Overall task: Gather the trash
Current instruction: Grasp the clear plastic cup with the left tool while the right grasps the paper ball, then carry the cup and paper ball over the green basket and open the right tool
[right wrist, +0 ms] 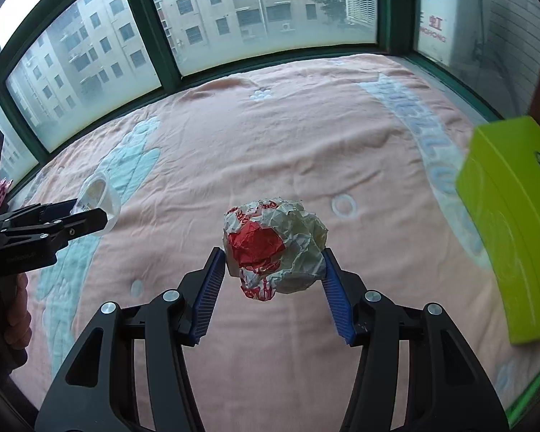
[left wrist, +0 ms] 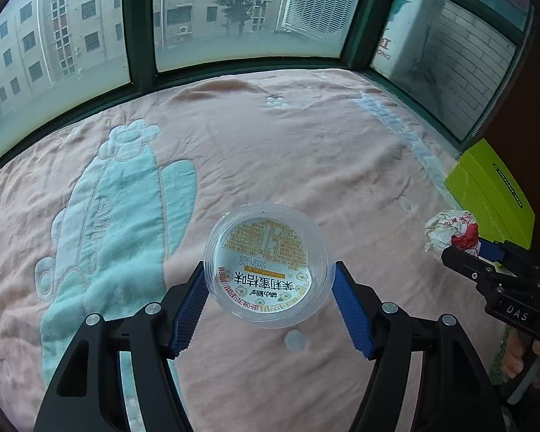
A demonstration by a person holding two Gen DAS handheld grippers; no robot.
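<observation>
A clear plastic cup (left wrist: 266,262) with a printed yellow and white label sits between the blue pads of my left gripper (left wrist: 269,267), which is shut on its sides and holds it above the pink blanket (left wrist: 288,151). My right gripper (right wrist: 273,252) is shut on a crumpled white and red paper wrapper (right wrist: 275,243), also held off the blanket. The left wrist view shows the wrapper (left wrist: 450,228) at the right, in the right gripper (left wrist: 460,250). Far left in the right wrist view are the cup (right wrist: 99,196) and the left gripper (right wrist: 90,217).
A lime-green box (right wrist: 511,223) stands at the blanket's right edge, close to the right gripper. Green-framed windows (left wrist: 140,36) run along the far side of the bed. A person's hand (left wrist: 522,356) grips the right tool's handle.
</observation>
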